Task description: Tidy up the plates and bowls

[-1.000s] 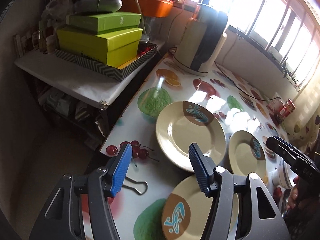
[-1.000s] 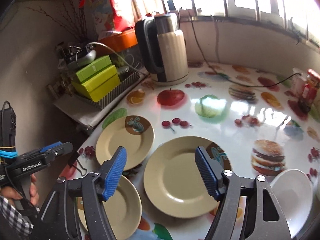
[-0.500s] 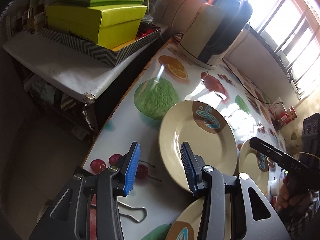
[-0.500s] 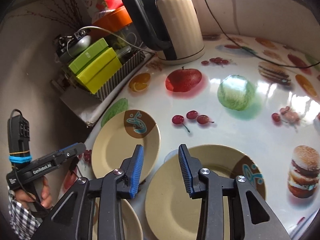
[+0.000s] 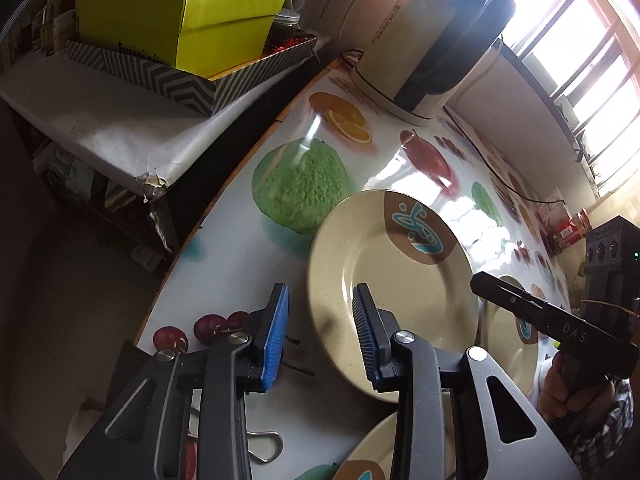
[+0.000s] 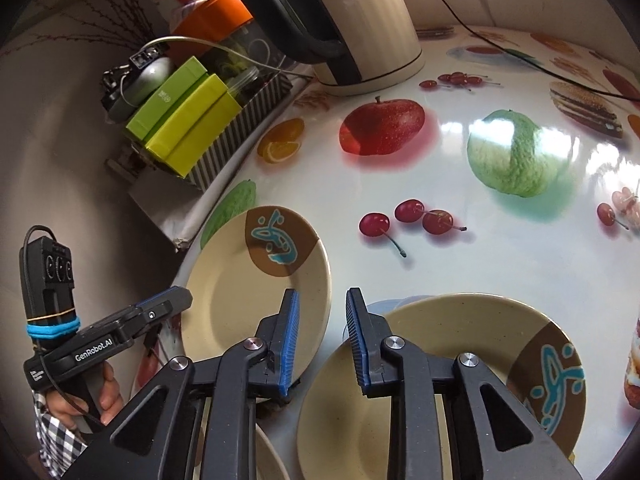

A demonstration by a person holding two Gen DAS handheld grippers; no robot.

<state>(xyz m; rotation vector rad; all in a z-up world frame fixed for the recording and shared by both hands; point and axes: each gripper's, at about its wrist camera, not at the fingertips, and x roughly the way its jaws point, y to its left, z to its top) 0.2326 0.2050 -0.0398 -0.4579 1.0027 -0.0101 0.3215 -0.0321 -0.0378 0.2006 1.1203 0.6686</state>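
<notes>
Three cream plates with brown patches lie on the fruit-print table. In the left wrist view my left gripper (image 5: 320,320) is open and empty, its jaws straddling the near left rim of the far plate (image 5: 384,268); a second plate (image 5: 508,344) lies to the right and a third plate (image 5: 372,456) at the bottom. In the right wrist view my right gripper (image 6: 320,328) is open and empty, low between the far plate (image 6: 256,292) and the larger near plate (image 6: 448,376). The left gripper shows there too, at the left (image 6: 120,332).
An electric kettle (image 5: 432,36) stands at the back of the table. Green boxes (image 5: 180,20) sit in a striped tray on a side shelf. A binder clip (image 5: 260,444) lies near the table's front edge. A cable (image 6: 520,52) crosses the back.
Both grippers have moved forward and down toward the plates. Both jaws have narrowed from wide open to a smaller gap. The left jaws now straddle the far plate's rim.
</notes>
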